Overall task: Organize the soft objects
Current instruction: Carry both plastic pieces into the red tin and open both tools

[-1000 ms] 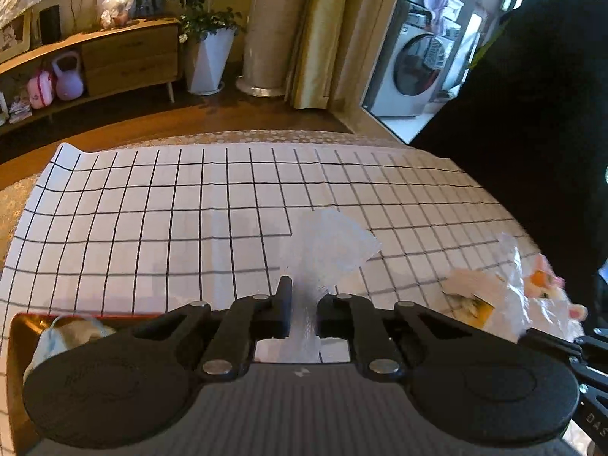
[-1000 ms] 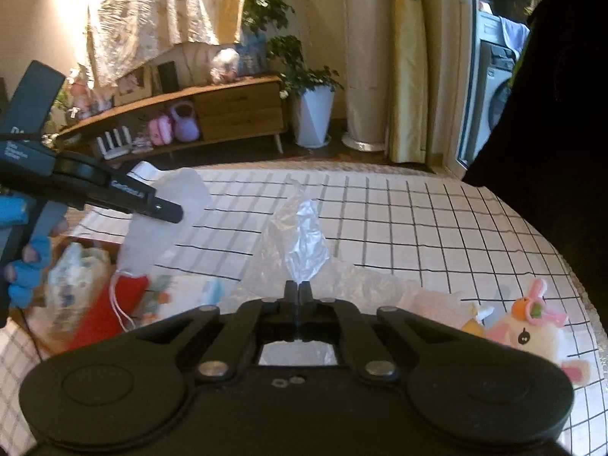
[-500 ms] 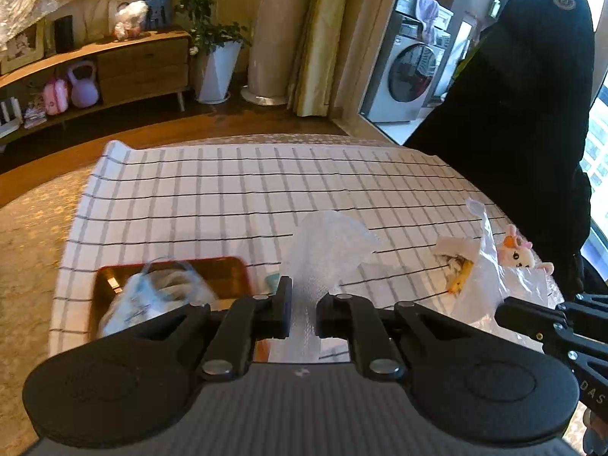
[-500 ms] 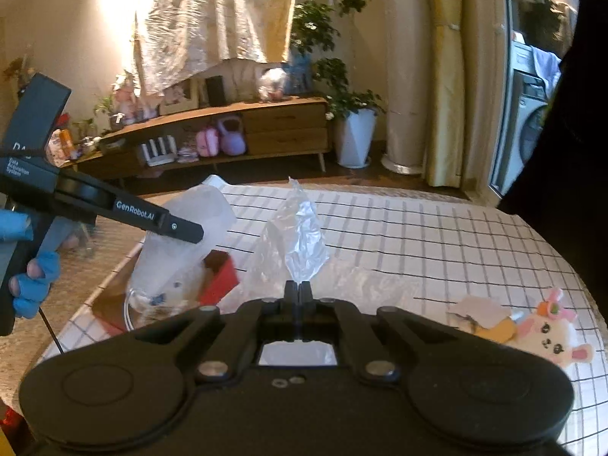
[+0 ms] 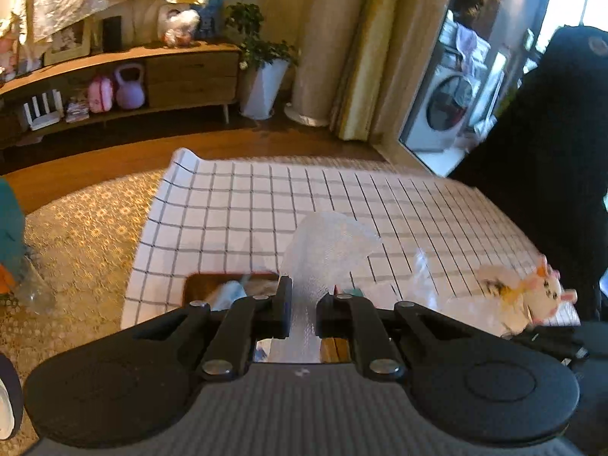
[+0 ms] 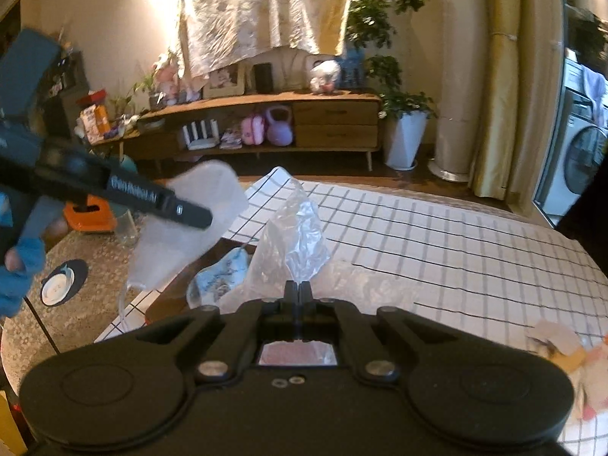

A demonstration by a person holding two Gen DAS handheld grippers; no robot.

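Observation:
My left gripper (image 5: 303,306) is shut on a white foam wrap sheet (image 5: 326,250) and holds it up above a wooden tray (image 5: 205,285). The left gripper also shows in the right wrist view (image 6: 190,214), with the sheet (image 6: 190,224) hanging from it. My right gripper (image 6: 298,292) is shut on a clear plastic bag (image 6: 296,235), lifted over the checked tablecloth (image 6: 456,243). A blue-patterned soft item (image 6: 220,277) lies in the tray. A small plush rabbit (image 5: 543,292) lies at the table's right side.
The round table has a gold cloth (image 5: 87,228) under the checked one. A glass (image 6: 127,228) and an orange object (image 6: 89,216) stand at the left. A person in black (image 5: 551,152) stands at the right. A sideboard (image 6: 266,121) lines the far wall.
Both grippers have risen and pulled back with their loads still held. The tray and table now look farther below and the left gripper has swung leftward over the tray.

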